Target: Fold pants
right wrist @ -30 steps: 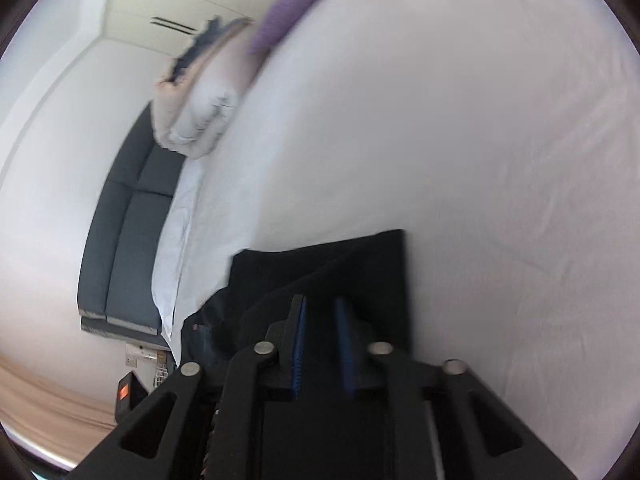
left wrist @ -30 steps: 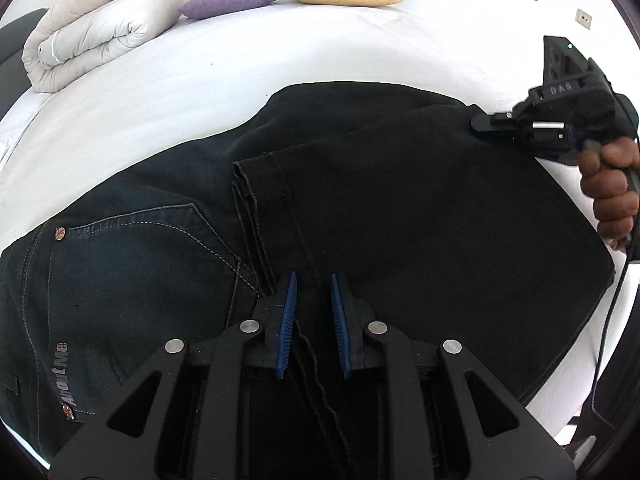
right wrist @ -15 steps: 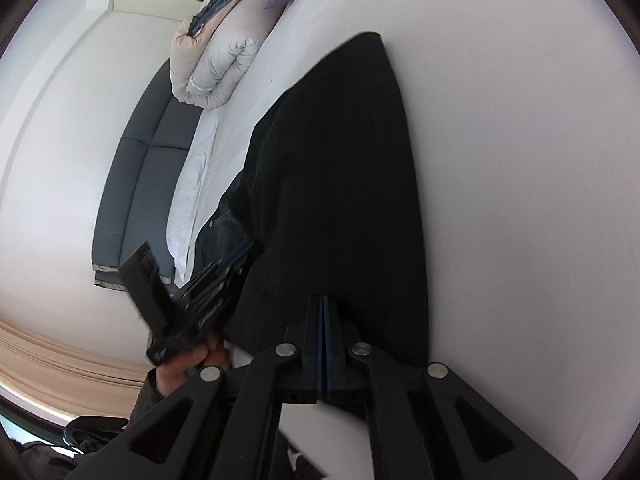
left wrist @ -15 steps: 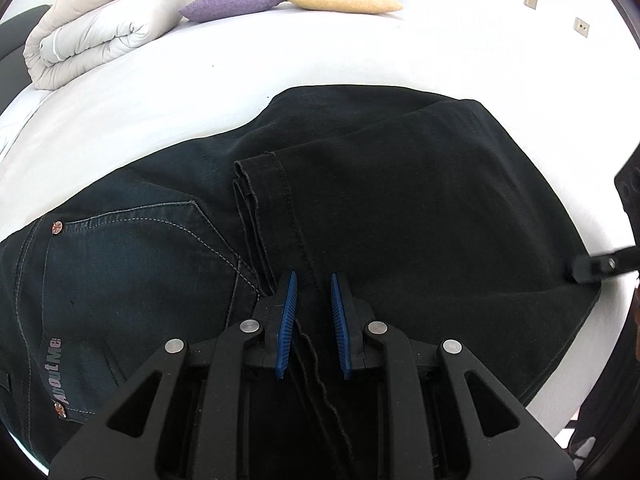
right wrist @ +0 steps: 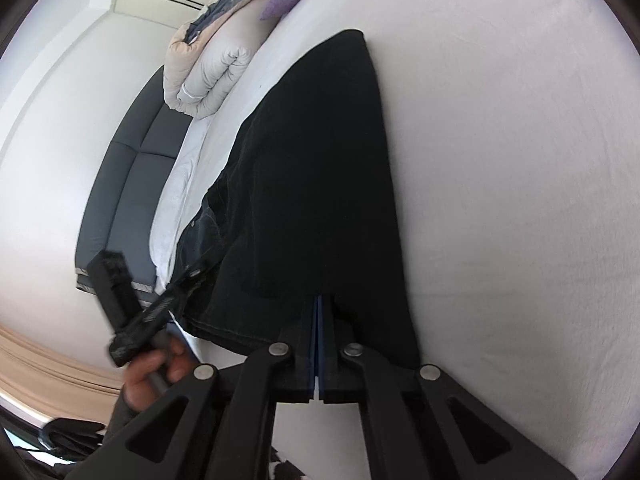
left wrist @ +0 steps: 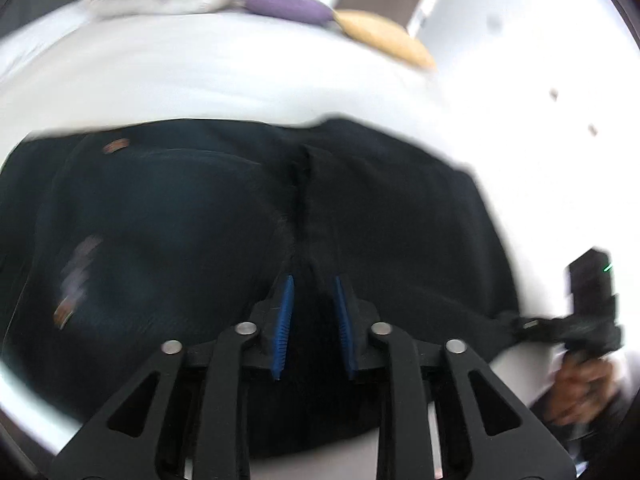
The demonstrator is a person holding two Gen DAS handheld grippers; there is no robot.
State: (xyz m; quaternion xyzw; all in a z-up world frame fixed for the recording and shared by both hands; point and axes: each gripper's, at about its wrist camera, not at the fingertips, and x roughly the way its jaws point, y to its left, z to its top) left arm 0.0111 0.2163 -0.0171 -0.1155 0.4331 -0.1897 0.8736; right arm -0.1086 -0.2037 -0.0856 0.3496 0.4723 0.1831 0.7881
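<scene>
I saw the black pants (right wrist: pixel 320 184) lying folded on the white bed (right wrist: pixel 520 200), at its near edge, well apart from the purple pillow (left wrist: pixel 288 4) and the rolled duvet (right wrist: pixel 208 76) at the far end. My right gripper (right wrist: pixel 319 312) had its jaws pressed together on the pants' near edge. My left gripper (left wrist: pixel 312 284) held its blue pads (left wrist: pixel 285 320) slightly apart over the hem; whether they pinched cloth, I could not tell.

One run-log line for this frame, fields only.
stage: mid-fold | left gripper: fingers apart over black pants | right gripper: clamped on pants edge | surface: white bed
</scene>
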